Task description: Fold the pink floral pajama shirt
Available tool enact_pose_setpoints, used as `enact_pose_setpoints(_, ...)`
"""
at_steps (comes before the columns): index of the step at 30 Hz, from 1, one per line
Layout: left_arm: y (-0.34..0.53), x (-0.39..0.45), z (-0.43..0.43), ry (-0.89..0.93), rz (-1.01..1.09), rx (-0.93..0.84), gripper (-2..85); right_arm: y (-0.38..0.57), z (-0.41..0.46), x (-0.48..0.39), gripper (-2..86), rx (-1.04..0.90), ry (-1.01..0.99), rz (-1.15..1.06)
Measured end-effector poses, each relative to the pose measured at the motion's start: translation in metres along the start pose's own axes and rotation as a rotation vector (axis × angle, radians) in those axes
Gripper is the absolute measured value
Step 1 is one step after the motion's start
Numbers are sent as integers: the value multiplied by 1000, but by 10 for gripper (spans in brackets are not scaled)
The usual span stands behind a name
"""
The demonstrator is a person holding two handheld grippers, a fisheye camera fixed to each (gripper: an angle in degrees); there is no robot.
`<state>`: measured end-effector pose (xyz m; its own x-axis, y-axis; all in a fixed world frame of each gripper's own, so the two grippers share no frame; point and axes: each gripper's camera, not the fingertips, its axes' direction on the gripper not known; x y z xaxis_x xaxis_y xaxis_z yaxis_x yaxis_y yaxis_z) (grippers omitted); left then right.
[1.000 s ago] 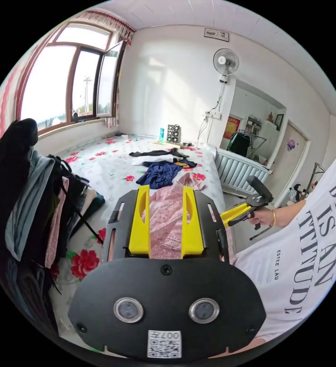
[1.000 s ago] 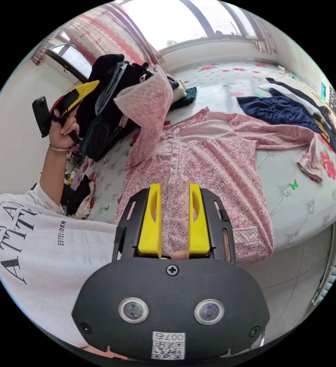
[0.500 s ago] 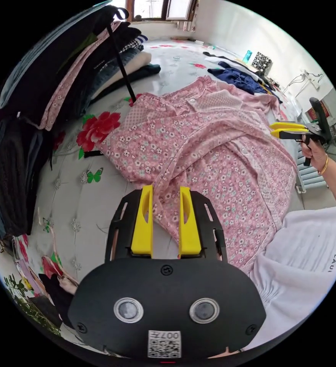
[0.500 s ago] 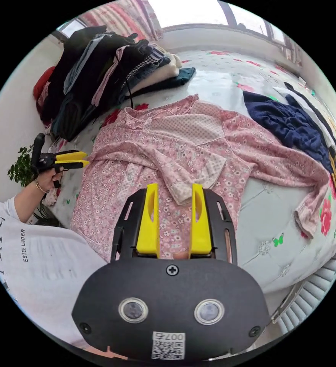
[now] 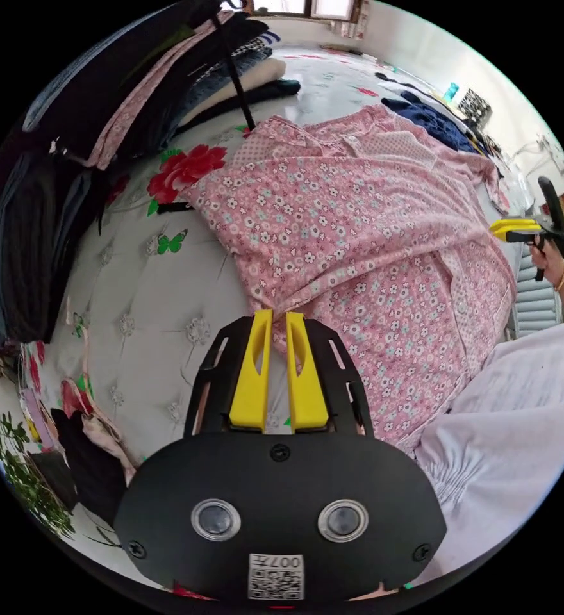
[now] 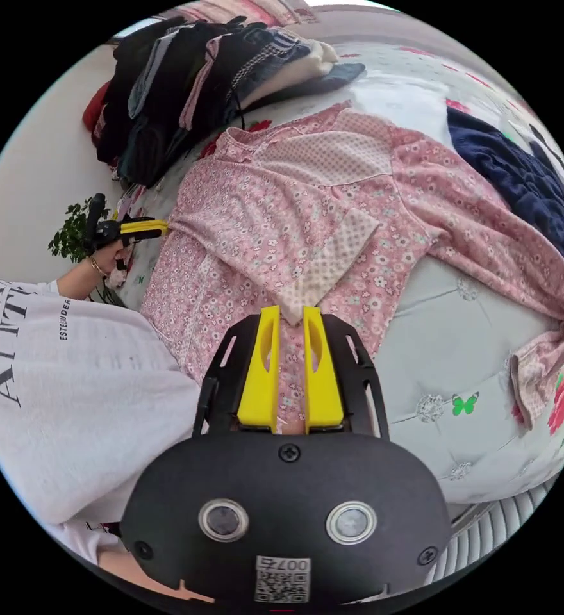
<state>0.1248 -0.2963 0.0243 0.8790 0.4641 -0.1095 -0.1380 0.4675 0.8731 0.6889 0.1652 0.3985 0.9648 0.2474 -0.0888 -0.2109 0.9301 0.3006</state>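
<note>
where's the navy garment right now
In the right gripper view the navy garment lies on the bed at upper right, just beyond the pink shirt's outstretched sleeve. In the left gripper view it sits past the shirt's collar end.

- The pink floral pajama shirt [image 5: 372, 243] is running under the left hand-held gripper [image 5: 279, 320], so the pinched fabric between the yellow jaws is barely showing.
- In the right gripper view, the cuff tip of the folded sleeve [image 6: 323, 269] is disappearing between the jaws of the right hand-held gripper [image 6: 290, 317].
- The person's white T-shirt [image 6: 58, 384] is covering the shirt's near hem, and its print is being cut off by the picture's edge.
- The pile of dark clothes [image 6: 186, 83] is overlapping itself, so single garments cannot be told apart.
- The navy garment [image 6: 525, 179] is being cropped at the fisheye rim.
</note>
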Motion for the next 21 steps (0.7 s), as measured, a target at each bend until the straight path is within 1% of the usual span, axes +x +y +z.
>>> enact_pose_setpoints(1,5,-13,-9,29,-64,34,2,9,-20,12,70,96,21,53)
enact_pose_setpoints(2,11,-27,-16,39,-126,57,-2,14,-31,20,74,149,51,90)
enact_pose_setpoints(4,20,-48,-24,39,-220,69,-7,36,-72,60,86,327,215,297)
enact_pose_setpoints(6,29,-69,-28,42,-312,70,-8,49,-92,95,89,376,334,439)
enact_pose_setpoints(7,34,-81,-29,52,-367,68,-9,55,-99,115,89,375,397,511)
enact_pose_setpoints(9,40,-95,-28,83,-431,62,-9,62,-101,143,88,350,455,615)
enact_pose_setpoints(12,43,-105,-25,102,-473,45,-10,75,-87,179,73,269,414,774)
enact_pose_setpoints(13,41,-106,-24,105,-465,37,-10,79,-91,170,51,322,483,740)
enact_pose_setpoints(16,33,-105,-23,118,-420,34,-9,78,-102,170,19,219,494,735)
enact_pose_setpoints(17,29,-106,-25,123,-412,44,-9,79,-109,166,15,230,512,724)
enact_pose_setpoints(19,25,-110,-31,154,-394,76,-9,83,-158,132,7,394,603,631)
enact_pose_setpoints(20,22,-113,-35,178,-380,101,-8,84,-173,121,6,444,605,598)
enact_pose_setpoints(21,21,-115,-38,187,-375,113,-7,86,-205,98,5,538,587,528)
